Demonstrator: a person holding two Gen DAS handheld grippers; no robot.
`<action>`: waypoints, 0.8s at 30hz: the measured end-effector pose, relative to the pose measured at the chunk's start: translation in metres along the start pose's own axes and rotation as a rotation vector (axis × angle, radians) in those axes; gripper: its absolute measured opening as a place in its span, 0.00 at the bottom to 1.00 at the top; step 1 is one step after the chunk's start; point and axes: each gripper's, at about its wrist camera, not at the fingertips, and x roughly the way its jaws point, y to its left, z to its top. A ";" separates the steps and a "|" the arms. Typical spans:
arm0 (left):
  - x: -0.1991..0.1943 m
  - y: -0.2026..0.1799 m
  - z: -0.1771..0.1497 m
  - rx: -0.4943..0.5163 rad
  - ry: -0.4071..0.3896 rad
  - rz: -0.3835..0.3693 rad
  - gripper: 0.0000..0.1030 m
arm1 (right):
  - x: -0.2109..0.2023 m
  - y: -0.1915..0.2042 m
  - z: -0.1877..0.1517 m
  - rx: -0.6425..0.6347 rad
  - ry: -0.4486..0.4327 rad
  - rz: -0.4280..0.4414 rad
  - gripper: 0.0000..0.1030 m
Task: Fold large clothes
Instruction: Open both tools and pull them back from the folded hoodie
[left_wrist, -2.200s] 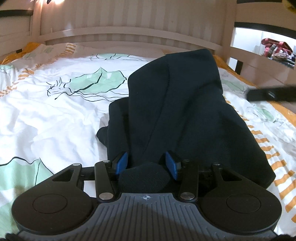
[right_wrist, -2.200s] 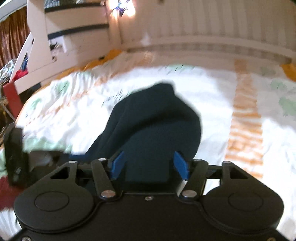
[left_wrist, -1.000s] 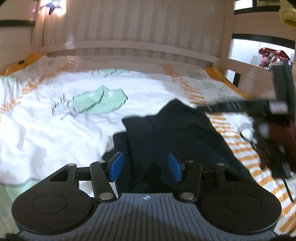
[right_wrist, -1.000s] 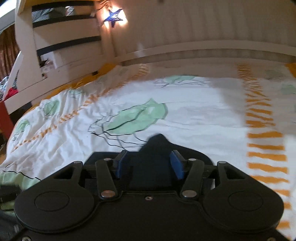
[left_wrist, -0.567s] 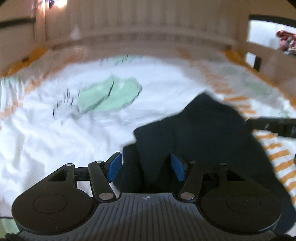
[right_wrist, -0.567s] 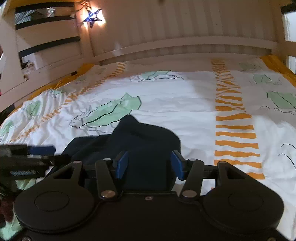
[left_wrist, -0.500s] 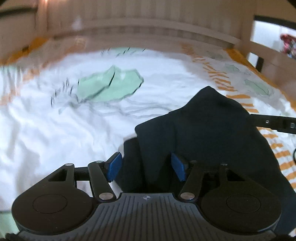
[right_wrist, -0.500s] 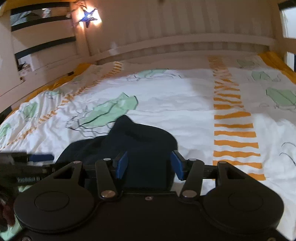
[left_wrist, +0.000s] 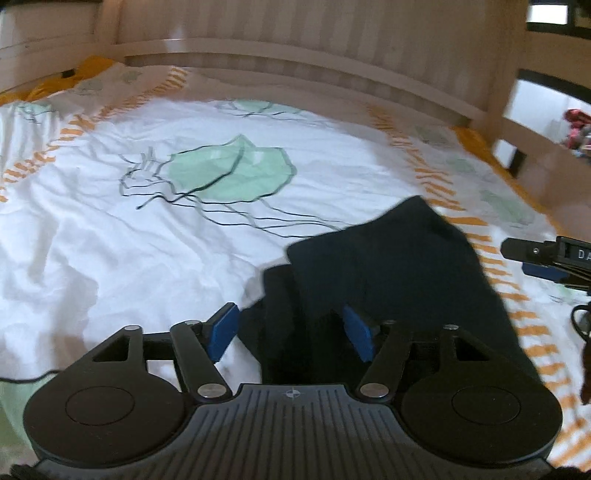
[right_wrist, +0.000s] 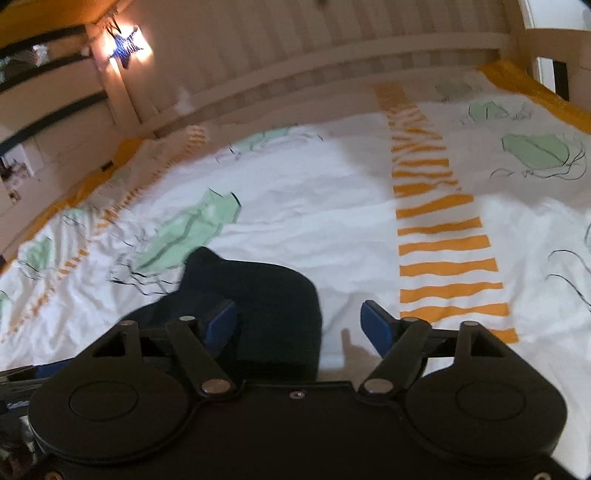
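A dark navy garment lies folded in a heap on the white bed cover. My left gripper is open, its blue pads wide apart, with the garment's near edge lying between them. My right gripper is open too; the garment lies by its left pad and bare sheet by its right pad. The right gripper also shows at the right edge of the left wrist view.
The bed cover has green jellyfish prints and orange striped bands. A slatted wooden headboard runs along the far side. A wooden side rail stands at the right. A star lamp glows at the far left.
Both grippers have opened wider and let go of the garment, which now rests lower on the bed. The right gripper has tilted and shifted right, off the cloth.
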 end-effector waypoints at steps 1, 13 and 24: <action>-0.006 -0.002 -0.001 0.008 -0.002 -0.005 0.84 | -0.009 0.002 -0.002 -0.002 -0.012 0.004 0.87; -0.068 -0.028 -0.019 0.040 -0.034 0.082 1.00 | -0.095 0.035 -0.034 -0.012 -0.061 -0.008 1.00; -0.113 -0.055 -0.047 0.097 0.056 0.156 1.00 | -0.152 0.065 -0.078 -0.026 0.002 -0.058 1.00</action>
